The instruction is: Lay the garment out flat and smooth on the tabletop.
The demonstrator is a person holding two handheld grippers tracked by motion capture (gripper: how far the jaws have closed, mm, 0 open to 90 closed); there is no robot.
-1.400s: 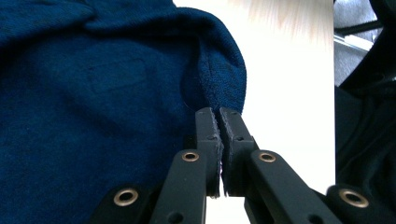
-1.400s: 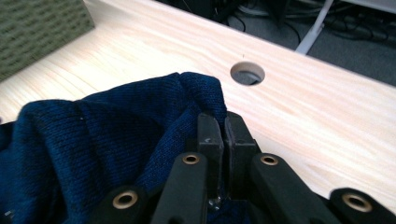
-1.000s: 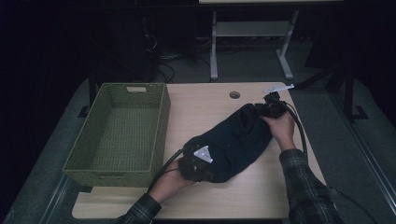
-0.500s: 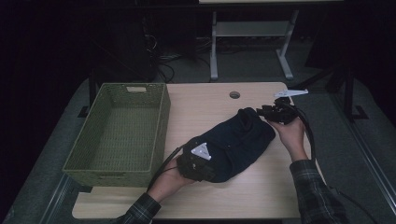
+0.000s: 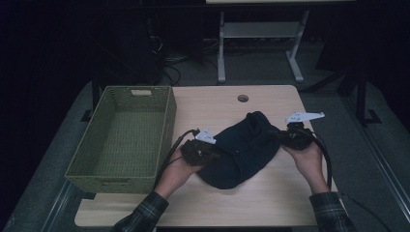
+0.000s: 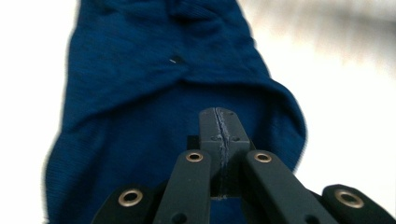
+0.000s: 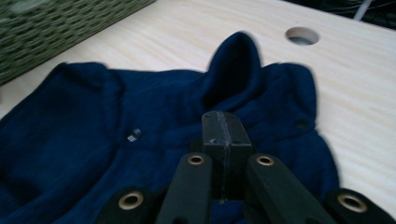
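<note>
The dark blue knit garment [image 5: 241, 150] lies bunched at centre frame on the worktop [image 5: 270, 203], right of the green basket [image 5: 121, 140]. Soft, light, floppy; best pinched at opposite hems. Left gripper [image 5: 212, 151] and right gripper [image 5: 278, 137] have fingers closed, apparently empty.

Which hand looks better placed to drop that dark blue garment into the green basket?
Left, probably. The left gripper sits at the end of the blue garment nearest the green basket, jaws shut. The right gripper is at the far end, farther from the basket.
</note>
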